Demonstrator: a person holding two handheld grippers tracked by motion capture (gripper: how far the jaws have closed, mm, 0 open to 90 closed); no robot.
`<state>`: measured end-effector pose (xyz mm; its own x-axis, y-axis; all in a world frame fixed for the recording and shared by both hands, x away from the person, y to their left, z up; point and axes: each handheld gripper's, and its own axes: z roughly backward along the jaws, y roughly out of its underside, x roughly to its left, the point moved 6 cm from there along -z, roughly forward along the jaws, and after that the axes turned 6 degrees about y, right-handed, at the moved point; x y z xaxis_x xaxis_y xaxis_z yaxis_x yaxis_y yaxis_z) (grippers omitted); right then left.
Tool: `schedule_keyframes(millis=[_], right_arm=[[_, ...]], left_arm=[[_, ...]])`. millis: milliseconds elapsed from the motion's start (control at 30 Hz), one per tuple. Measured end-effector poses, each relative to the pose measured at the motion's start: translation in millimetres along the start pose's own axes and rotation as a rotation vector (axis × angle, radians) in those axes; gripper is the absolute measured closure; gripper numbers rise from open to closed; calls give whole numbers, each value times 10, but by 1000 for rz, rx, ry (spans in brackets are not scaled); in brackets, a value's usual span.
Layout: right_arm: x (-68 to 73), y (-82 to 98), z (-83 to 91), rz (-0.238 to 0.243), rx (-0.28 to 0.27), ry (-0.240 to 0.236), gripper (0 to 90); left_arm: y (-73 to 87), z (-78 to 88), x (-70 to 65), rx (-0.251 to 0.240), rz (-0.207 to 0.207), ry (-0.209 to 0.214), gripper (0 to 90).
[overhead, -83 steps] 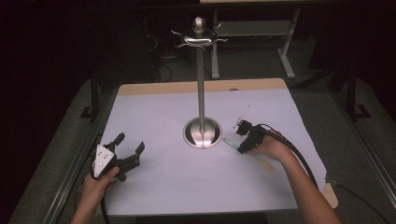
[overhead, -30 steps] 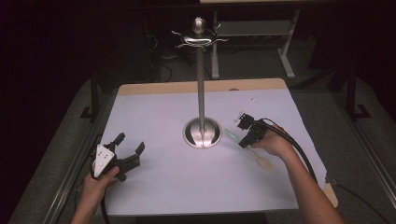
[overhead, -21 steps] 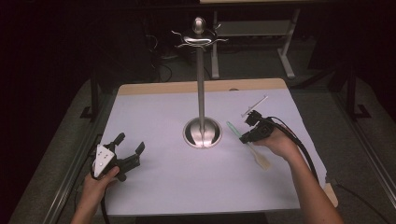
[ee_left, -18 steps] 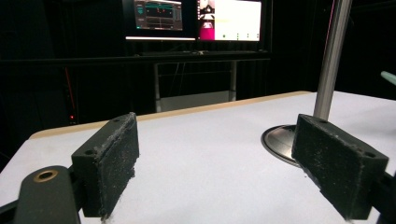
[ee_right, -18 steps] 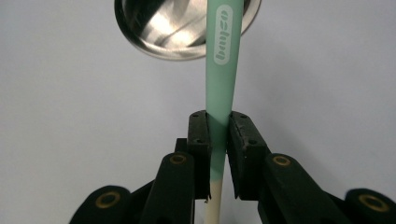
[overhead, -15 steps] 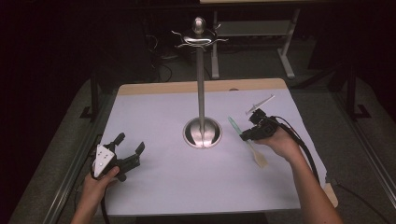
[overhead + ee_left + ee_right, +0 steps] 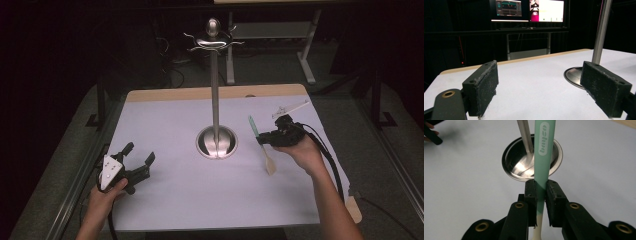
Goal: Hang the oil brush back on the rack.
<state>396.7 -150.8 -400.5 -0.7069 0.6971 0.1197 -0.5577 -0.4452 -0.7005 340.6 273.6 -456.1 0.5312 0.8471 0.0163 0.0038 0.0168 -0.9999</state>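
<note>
A tall steel stand (image 7: 215,100) with hooked arms at its top rises from a round base (image 7: 216,142) in the middle of the white table. Right of that base my right gripper (image 7: 266,137) is shut on a spatula (image 7: 262,145) with a mint-green handle and a cream blade, lifted off the table. In the right gripper view the green handle (image 7: 543,155) runs up between the pads toward the base (image 7: 519,167). My left gripper (image 7: 137,156) rests at the front left, jaws open and nothing between the pads (image 7: 484,86); the pole (image 7: 601,32) stands to its right.
The table's wooden edge (image 7: 210,92) runs along the back. Metal rails border both sides. Lit monitors (image 7: 529,10) and desk frames stand in the dark behind the table. The right gripper's cable (image 7: 330,160) trails along the forearm.
My right gripper has risen with the spatula, lifting it off the table and tilting its handle up toward the stand. The left gripper has stayed in place.
</note>
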Motion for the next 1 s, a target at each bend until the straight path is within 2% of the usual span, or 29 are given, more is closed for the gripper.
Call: schedule_keyframes(millis=[467, 633, 1000], right_arm=[[7, -156, 273, 4, -146, -2, 797], [-7, -267, 411, 0, -204, -3, 797], [16, -552, 678, 31, -280, 11, 797]], left_arm=[[1, 0, 1, 3, -4, 0, 146], [1, 1, 1, 4, -5, 0, 146], [-2, -5, -3, -4, 2, 0, 145]])
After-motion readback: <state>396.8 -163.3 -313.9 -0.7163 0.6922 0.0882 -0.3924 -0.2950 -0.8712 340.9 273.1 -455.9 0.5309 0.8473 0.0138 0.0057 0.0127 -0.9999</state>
